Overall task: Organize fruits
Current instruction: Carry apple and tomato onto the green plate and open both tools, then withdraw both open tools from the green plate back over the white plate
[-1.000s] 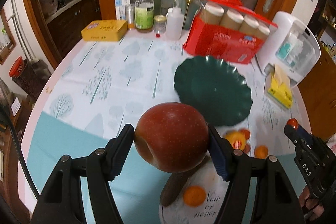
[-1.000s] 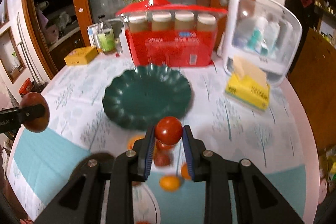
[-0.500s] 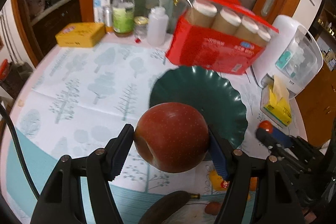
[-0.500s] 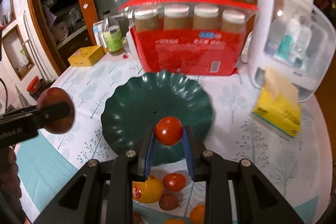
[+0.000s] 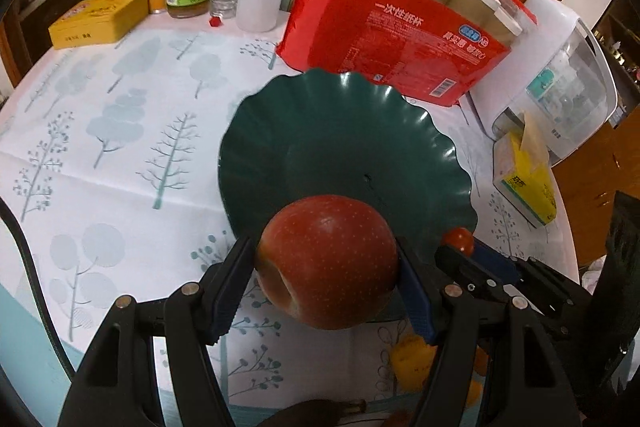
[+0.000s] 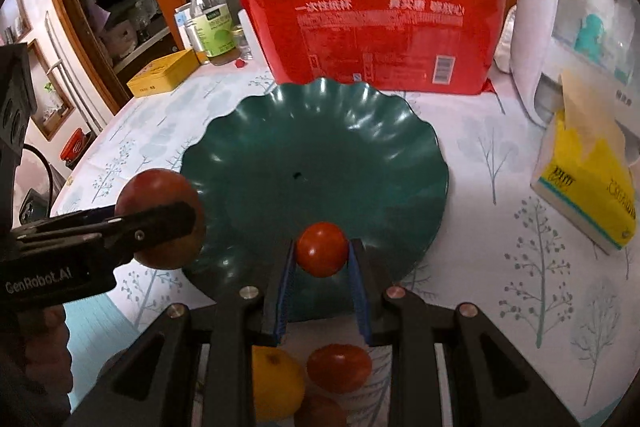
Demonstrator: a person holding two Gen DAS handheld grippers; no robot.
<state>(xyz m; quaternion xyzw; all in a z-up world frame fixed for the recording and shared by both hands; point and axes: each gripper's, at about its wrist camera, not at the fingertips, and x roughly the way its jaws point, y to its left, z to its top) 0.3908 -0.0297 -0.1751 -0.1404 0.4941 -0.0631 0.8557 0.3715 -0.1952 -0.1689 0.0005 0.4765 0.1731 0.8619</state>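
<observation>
Between the black fingers of the left gripper (image 5: 326,281), in the left wrist view, a large round red apple with pale speckles (image 5: 327,261) is clamped, its stem hollow turned to the left finger. A second ago this apple was held back over the tablecloth, with the dark green scalloped plastic plate (image 5: 320,131) well ahead; now it is carried over the plate's near rim and lower. Beside it, the right gripper (image 5: 460,247) is seen pinching a small round red tomato (image 5: 459,241) at the plate's right edge. Judged from this, both fruits are about to be set down in the plate, which is bare. Chinese characters and a barcode are printed on the red plastic pack of paper cups (image 5: 396,35); the rest is too small to be read.

Over the near part of the plate (image 6: 320,131), in the right wrist view, the tomato (image 6: 322,254) is squeezed between the blue pads of the right gripper (image 6: 322,259), closed tight on it. A second ago the plate lay far ahead; it now fills the middle. The left gripper (image 6: 160,223), lettered "GenRobot.AI", is seen holding the apple (image 6: 162,219) at the plate's left rim. An orange fruit (image 6: 276,383) and another red tomato (image 6: 339,367) are left lying on the cloth, so more trips are judged necessary.
</observation>
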